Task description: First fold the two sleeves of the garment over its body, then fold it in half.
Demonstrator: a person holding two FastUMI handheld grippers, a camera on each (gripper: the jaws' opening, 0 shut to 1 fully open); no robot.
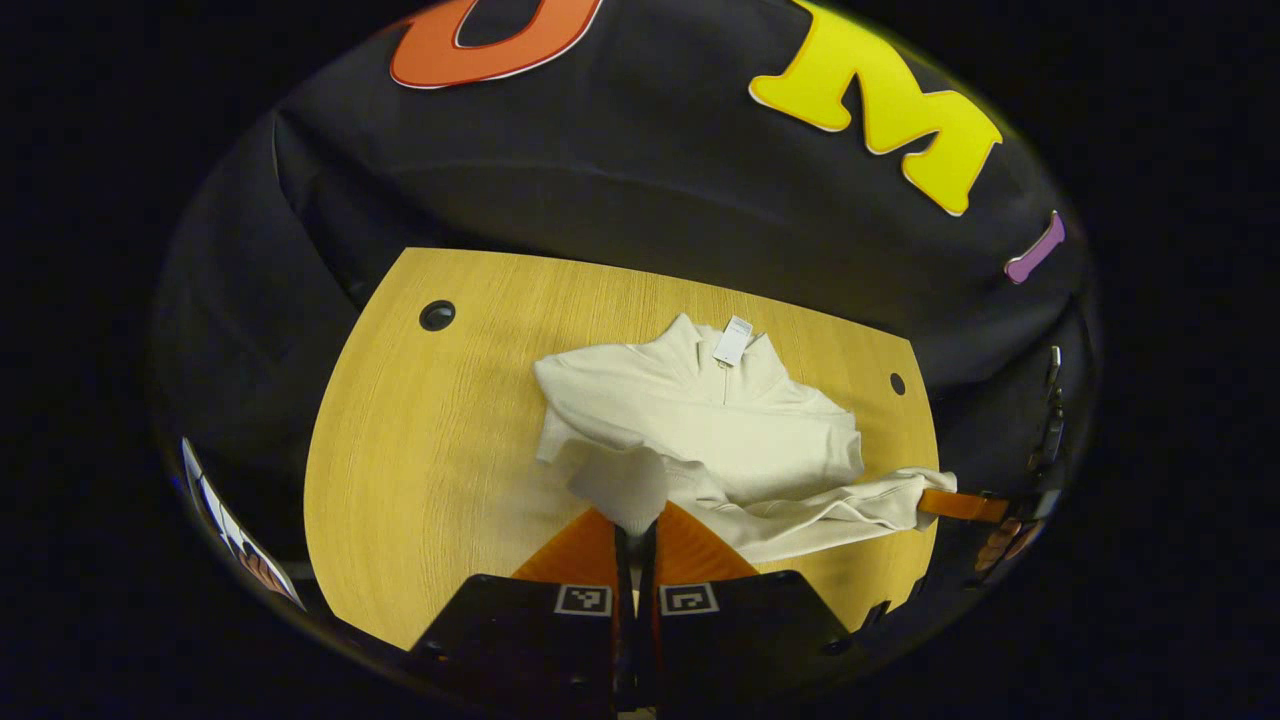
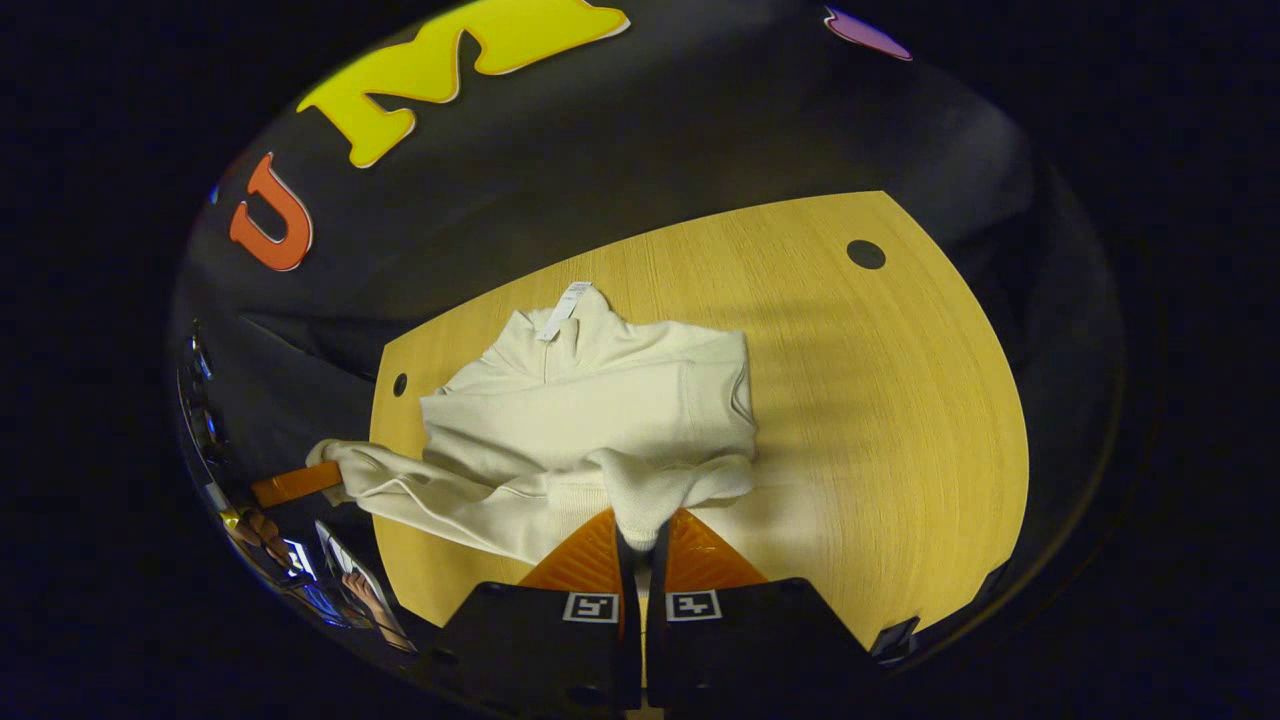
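Note:
A cream zip-neck garment (image 1: 720, 420) lies on the wooden table (image 1: 430, 450), collar and white tag (image 1: 733, 340) at the far side. Its sleeves appear folded across its body. In the left gripper view, my left gripper (image 1: 636, 528) is shut on a bunch of its near edge. From there a band of cloth stretches right to my right gripper (image 1: 925, 503). In the right gripper view, the garment (image 2: 600, 400) has its near edge pinched in my right gripper (image 2: 645, 532). My left gripper (image 2: 335, 475) holds the far left end of the same edge.
The table (image 2: 880, 380) has a round cable hole (image 2: 866, 254) at the far right and a smaller hole (image 2: 400, 384) near the garment's left. Bare wood lies to the right of the garment. A hand (image 2: 262, 530) shows behind the left gripper.

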